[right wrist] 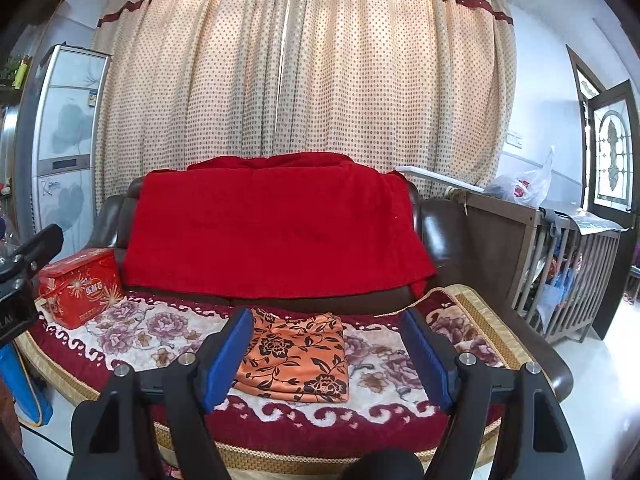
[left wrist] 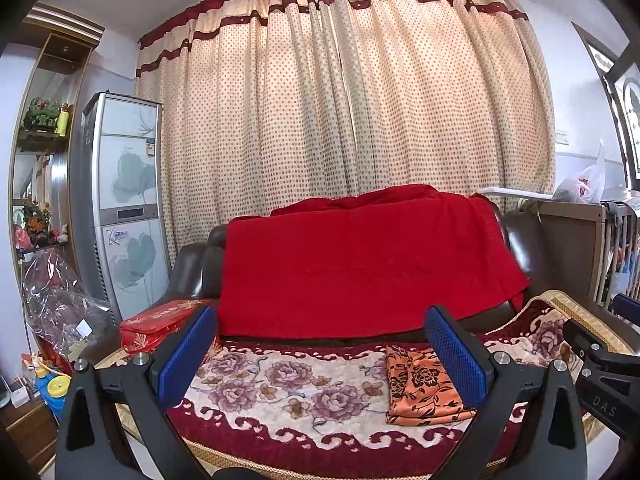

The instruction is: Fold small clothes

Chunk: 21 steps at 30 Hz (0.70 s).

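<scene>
A small orange garment with a black flower print lies folded into a flat rectangle on the floral seat cover of a brown sofa. In the left wrist view the orange garment lies right of centre, partly hidden behind the right blue pad. My left gripper hovers in front of the seat, jaws wide apart, nothing between them. My right gripper is open too; the garment shows between its blue pads but lies farther off on the seat, untouched. The right gripper's black body shows at the right edge of the left view.
A red blanket hangs over the sofa back. A red tin box sits on the seat's left end. A tall air conditioner and a shelf stand at left, a wooden crib at right, a dotted curtain behind.
</scene>
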### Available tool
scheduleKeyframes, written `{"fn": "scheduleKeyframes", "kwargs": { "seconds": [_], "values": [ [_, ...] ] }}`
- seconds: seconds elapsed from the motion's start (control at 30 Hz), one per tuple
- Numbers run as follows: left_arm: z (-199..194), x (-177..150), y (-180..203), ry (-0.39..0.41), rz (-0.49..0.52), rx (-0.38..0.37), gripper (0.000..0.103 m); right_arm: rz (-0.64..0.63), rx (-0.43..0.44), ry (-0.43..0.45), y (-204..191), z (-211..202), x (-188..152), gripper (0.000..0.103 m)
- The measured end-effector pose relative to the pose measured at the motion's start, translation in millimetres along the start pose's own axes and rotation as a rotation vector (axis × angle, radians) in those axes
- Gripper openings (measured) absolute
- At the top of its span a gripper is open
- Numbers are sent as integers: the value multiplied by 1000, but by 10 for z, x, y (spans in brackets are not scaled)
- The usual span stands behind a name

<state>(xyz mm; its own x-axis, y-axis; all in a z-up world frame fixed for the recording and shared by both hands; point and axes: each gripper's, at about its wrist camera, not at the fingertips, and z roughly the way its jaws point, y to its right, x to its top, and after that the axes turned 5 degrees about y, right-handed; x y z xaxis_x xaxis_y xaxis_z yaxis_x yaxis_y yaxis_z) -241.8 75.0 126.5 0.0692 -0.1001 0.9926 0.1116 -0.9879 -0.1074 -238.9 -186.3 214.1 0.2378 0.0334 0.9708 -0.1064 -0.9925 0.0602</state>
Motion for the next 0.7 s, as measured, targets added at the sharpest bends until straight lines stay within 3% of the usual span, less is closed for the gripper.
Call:
{"fn": "scheduleKeyframes", "kwargs": {
  "seconds": [0.7],
  "values": [
    [16, -13, 52, -9, 14, -12, 103, 2, -3, -8, -27, -3, -23, 79]
  ]
}}
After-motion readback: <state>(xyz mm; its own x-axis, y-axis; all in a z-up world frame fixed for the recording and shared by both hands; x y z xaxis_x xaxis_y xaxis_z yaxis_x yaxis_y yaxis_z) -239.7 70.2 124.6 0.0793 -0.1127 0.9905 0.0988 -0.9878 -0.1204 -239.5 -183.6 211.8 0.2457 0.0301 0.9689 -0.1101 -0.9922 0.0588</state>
